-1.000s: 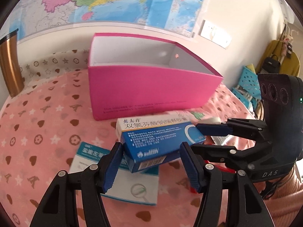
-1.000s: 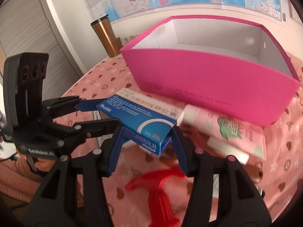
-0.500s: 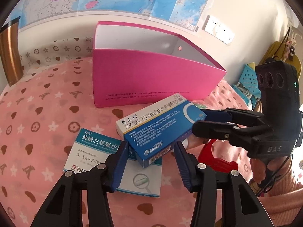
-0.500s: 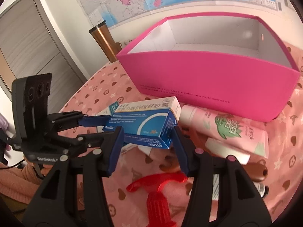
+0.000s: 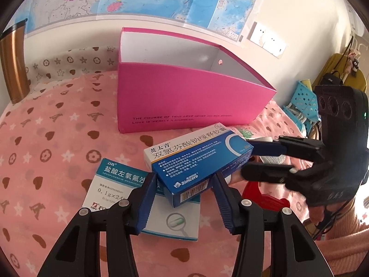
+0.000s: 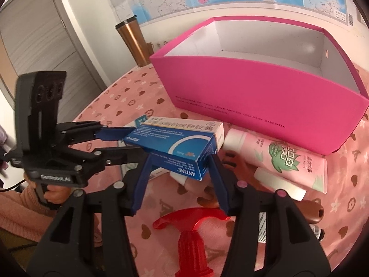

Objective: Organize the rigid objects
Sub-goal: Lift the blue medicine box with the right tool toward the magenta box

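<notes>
Blue box [image 5: 198,161] held above the pink cloth [image 5: 46,138], in front of the pink bin [image 5: 184,101]. Left gripper [image 5: 184,180] pinches one end; right gripper [image 6: 177,161] pinches the other. Beneath lies a white box [image 5: 115,184]; beside it, a pink tube [image 6: 288,157] and a red sprayer [image 6: 191,235].
</notes>
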A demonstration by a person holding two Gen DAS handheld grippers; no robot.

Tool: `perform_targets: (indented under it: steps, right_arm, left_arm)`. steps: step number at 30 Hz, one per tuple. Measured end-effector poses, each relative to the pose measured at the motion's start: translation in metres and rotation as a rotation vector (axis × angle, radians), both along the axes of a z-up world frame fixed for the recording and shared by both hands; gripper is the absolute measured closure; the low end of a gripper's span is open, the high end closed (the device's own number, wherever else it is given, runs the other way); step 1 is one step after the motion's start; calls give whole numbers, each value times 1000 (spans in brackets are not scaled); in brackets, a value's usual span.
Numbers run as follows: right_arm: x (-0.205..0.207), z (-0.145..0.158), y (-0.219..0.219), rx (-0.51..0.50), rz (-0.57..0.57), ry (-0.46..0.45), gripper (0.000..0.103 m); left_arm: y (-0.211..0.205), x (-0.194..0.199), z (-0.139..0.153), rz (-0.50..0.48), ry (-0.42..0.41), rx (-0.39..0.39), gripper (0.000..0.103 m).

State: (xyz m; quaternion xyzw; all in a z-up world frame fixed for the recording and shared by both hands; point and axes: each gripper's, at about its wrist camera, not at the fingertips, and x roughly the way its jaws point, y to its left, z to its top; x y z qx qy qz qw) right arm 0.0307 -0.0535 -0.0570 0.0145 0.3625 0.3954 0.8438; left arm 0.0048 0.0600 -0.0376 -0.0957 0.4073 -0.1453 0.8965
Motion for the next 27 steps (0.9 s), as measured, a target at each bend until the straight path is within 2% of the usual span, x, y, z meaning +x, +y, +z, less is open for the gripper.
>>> perform_targets:
  steps: [4,7,12,18,21,27]
  right_arm:
    - [11,6,-8,50,-23,19,48]
    - [33,5,-6,80,-29,81,48]
    - [52,-1,2,85,-25,136,49]
    - [56,-3,-6,127,-50,182,49]
    - [64,-9,-4,113,-66,219,49]
    - [61,-9,8,91,-15,215,49]
  left_arm:
    - [1,3,-4,-1,13,-6,54]
    - [2,7,-7,5,21,-9,54]
    - [10,10,-7,42,23,-5,54]
    - [22,18,-1,11,36,-82,49]
    - [21,26,-1,-5,51,-89,48]
    - [16,35,-3,-12,74,-92,45]
